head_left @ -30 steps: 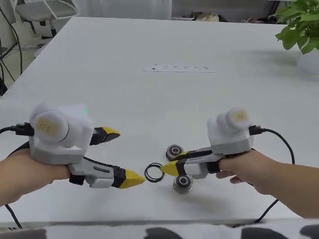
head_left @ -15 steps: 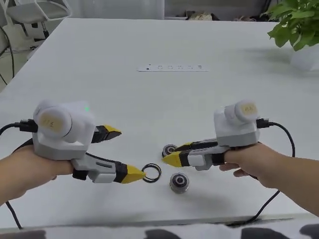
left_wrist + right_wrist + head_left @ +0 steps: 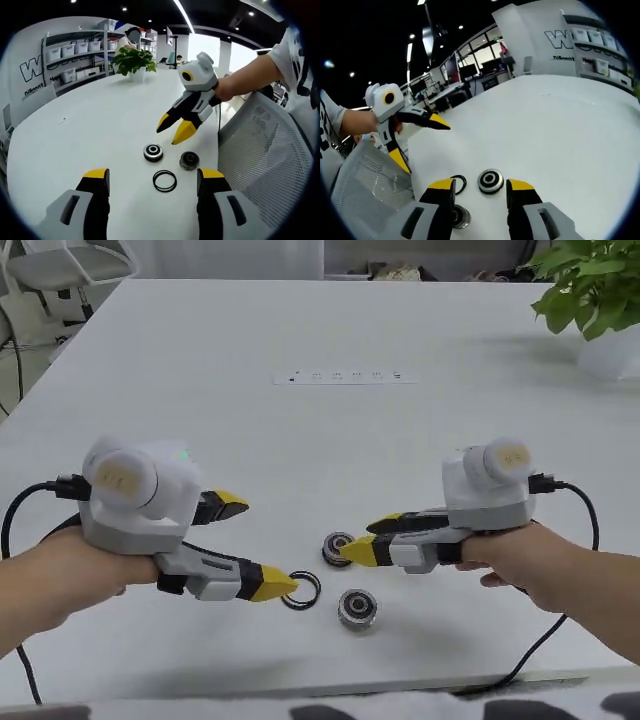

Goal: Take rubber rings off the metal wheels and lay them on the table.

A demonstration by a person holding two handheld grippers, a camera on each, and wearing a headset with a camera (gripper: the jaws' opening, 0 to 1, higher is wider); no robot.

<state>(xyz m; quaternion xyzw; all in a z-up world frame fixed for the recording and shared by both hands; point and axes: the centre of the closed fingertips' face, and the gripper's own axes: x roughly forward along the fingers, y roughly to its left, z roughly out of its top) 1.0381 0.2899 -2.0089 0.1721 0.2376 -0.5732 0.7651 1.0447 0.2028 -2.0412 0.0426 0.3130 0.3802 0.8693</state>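
Table (image 3: 300, 460) smooth and matt; wheels (image 3: 357, 607) of glossy metal; ring (image 3: 302, 589) black, apparently matt rubber, too small to confirm.

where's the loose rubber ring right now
In the head view the rubber ring lies flat on the table, low and centre, at the lower tip of the left tool, with the metal wheels just to its right.

Left gripper view: wall lettering (image 3: 31, 71) starts with a large dark "W", the rest hidden by shelving (image 3: 75, 55); the smaller line beneath is blurred, apparently starting "Dil". Right gripper view: a white wall (image 3: 540, 30) carries a large "W". Head view: the marks on the white strip (image 3: 345, 377) on the surface (image 3: 300, 330) are too small to read.
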